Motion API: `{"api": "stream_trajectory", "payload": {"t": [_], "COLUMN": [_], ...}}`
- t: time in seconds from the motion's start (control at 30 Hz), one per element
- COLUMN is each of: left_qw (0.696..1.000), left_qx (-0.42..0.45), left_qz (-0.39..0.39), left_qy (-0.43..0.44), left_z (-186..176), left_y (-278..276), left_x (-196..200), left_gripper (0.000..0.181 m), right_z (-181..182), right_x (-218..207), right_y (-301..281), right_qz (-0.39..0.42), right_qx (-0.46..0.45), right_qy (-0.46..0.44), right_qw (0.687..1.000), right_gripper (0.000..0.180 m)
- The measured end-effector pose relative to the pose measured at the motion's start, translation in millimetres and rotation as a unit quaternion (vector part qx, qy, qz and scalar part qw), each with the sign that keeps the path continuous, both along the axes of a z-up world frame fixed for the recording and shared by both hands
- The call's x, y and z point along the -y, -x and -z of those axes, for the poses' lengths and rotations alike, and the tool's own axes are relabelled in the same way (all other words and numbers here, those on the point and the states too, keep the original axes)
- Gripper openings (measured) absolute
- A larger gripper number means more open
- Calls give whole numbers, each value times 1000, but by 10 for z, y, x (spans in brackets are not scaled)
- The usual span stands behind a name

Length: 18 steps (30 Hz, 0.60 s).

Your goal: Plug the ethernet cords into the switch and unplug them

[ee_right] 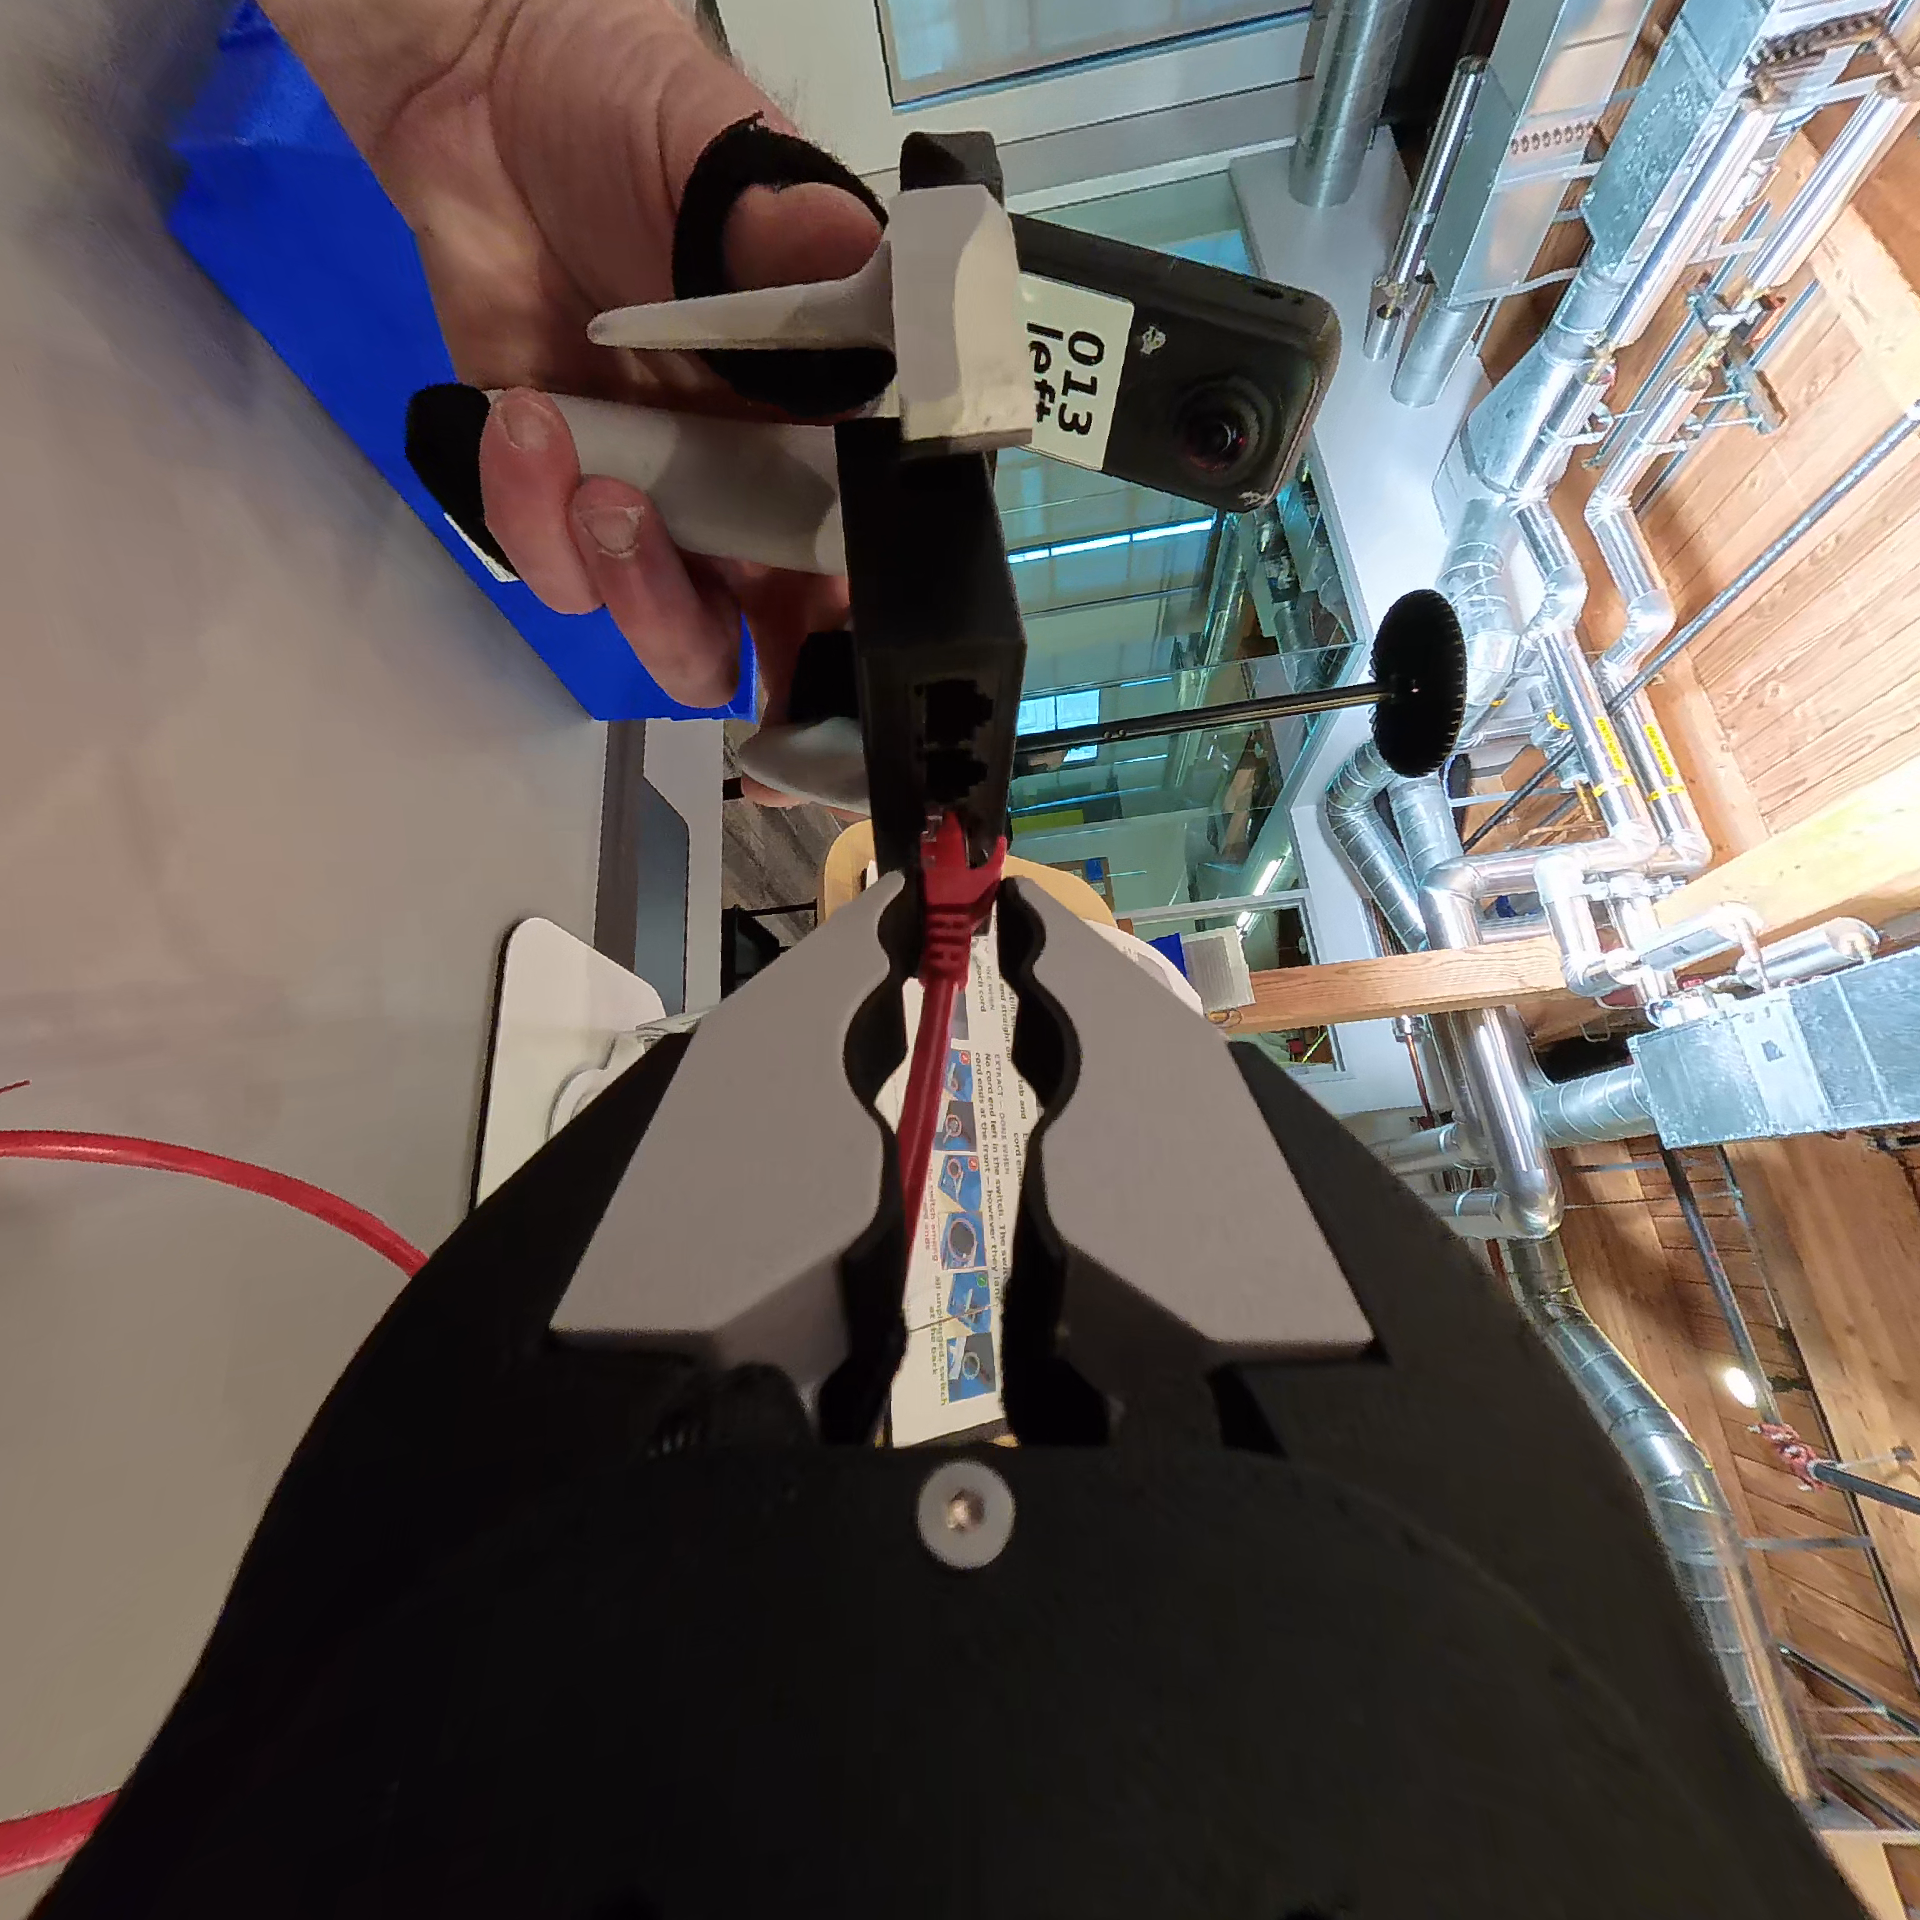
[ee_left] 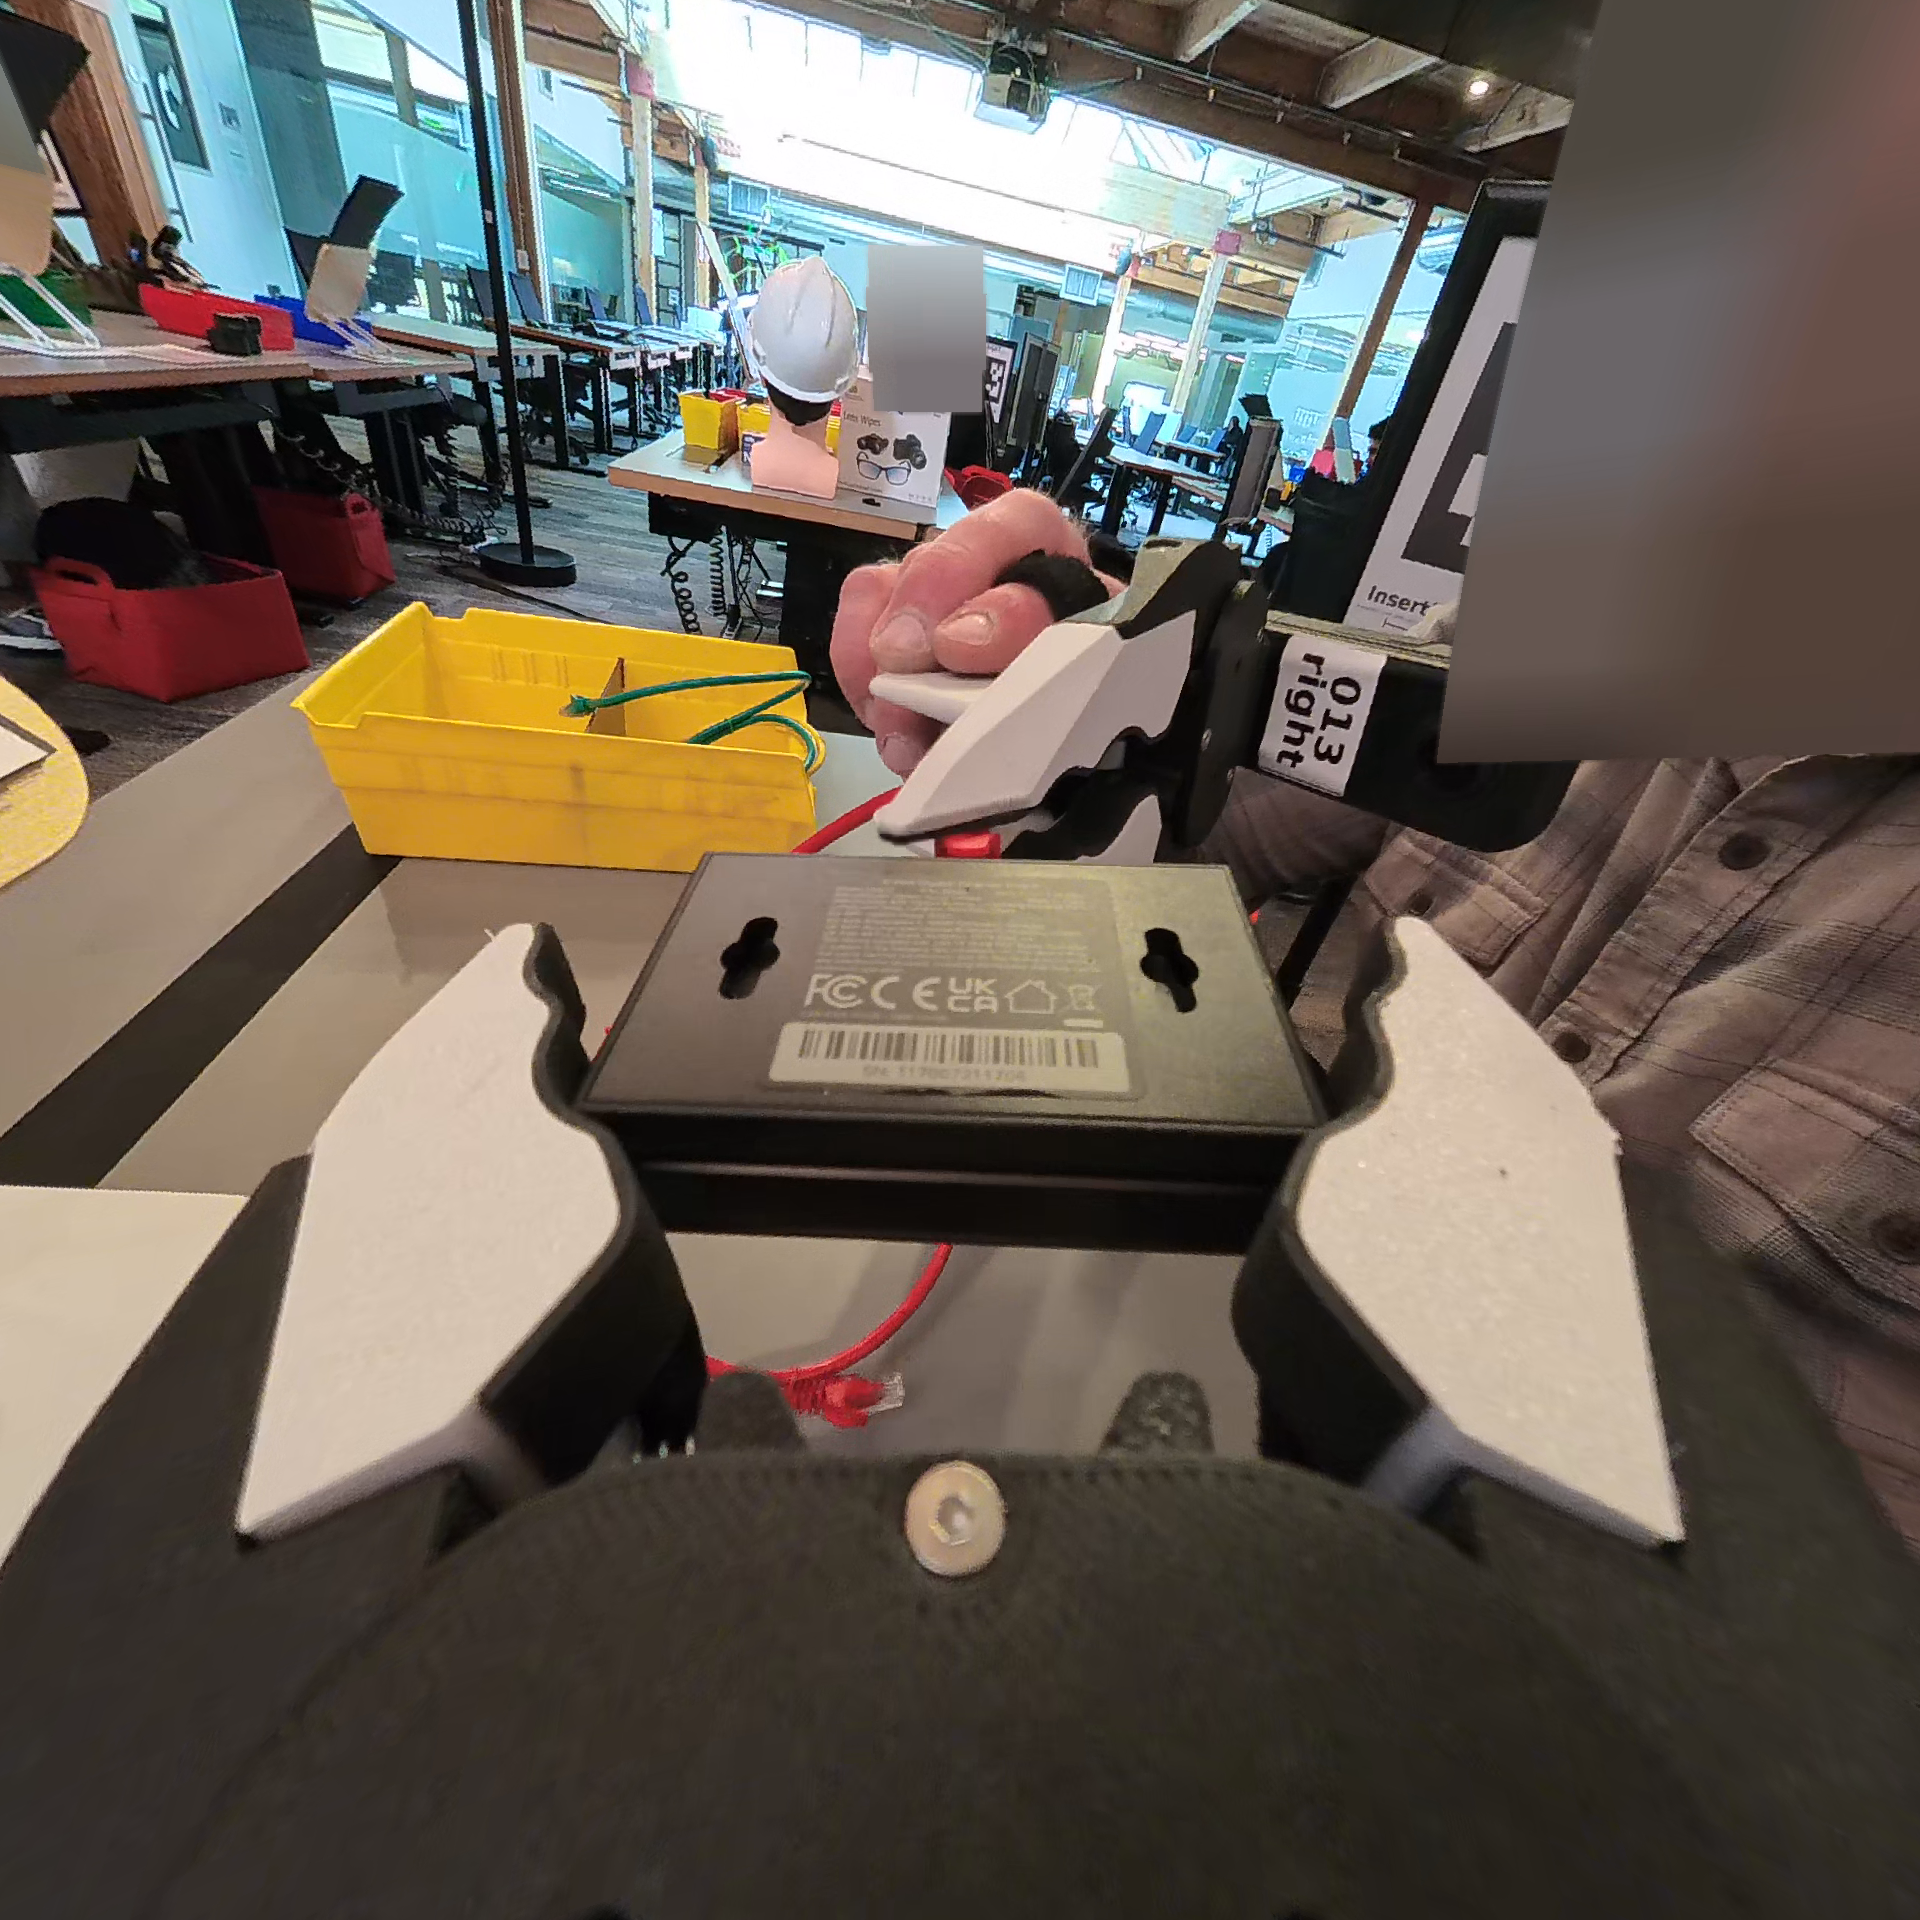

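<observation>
My left gripper (ee_left: 971, 940) is shut on the black switch (ee_left: 951, 1029) and holds it above the table, label side up. In the right wrist view the switch (ee_right: 935, 582) shows its row of ports (ee_right: 956, 717), held by the left gripper's fingers (ee_right: 727, 322). My right gripper (ee_right: 954, 888) is shut on the red ethernet plug (ee_right: 951, 914), whose tip is at the nearest port; I cannot tell whether it is seated. The right gripper (ee_left: 956, 831) also shows behind the switch. The red cord's other plug (ee_left: 847, 1397) lies on the table below the switch.
A yellow bin (ee_left: 468, 790) holding a green cord (ee_left: 717, 691) stands on the grey table (ee_left: 208, 935) to the left. A blue bin (ee_right: 312, 312) and an instruction sheet (ee_right: 966, 1195) lie beyond. A person in a plaid shirt (ee_left: 1662, 987) stands on the right. Less than 4 cm separates the two grippers' tips.
</observation>
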<state>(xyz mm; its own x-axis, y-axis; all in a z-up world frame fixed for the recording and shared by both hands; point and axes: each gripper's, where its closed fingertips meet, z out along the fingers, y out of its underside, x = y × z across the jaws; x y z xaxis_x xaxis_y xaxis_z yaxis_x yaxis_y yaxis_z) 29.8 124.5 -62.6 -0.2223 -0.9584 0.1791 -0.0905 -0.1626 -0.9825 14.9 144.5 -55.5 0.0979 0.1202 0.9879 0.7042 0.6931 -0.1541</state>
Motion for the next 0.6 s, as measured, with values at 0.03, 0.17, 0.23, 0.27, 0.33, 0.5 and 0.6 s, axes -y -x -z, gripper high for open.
{"api": "stream_trajectory", "payload": {"t": [0.03, 0.17, 0.23, 0.27, 0.33, 0.5, 0.6], "left_qw": [1000, 1000, 1000, 1000, 1000, 999, 999], "left_qx": [1, 13, 17, 18, 23, 31, 33], "left_qz": [-2, -6, -7, -7, -10, -14, -17], "left_qy": [-2, 5, 6, 6, 7, 11, 12], "left_z": [0, -17, -15, -15, -21, -24, -28], "left_y": [2, 14, 13, 11, 10, 12, 18], "left_x": [-7, -35, -41, -42, -52, -75, -85], "left_gripper": [135, 135, 135, 135, 135, 134, 134], "right_z": [5, -7, -2, 0, 3, 16, 40], "right_x": [-5, -9, -13, -17, -18, -26, -23], "right_y": [0, -10, -15, -20, -28, -46, -49], "right_qz": [1, 0, 0, 1, 2, 6, 7], "right_qx": [0, -4, -3, -3, -3, -2, -1], "right_qy": [1, 1, 2, 3, 5, 10, 10], "right_qw": [1000, 1000, 1000, 1000, 1000, 1000, 1000], "right_gripper": [12, 14, 16, 16, 19, 21, 22]}}
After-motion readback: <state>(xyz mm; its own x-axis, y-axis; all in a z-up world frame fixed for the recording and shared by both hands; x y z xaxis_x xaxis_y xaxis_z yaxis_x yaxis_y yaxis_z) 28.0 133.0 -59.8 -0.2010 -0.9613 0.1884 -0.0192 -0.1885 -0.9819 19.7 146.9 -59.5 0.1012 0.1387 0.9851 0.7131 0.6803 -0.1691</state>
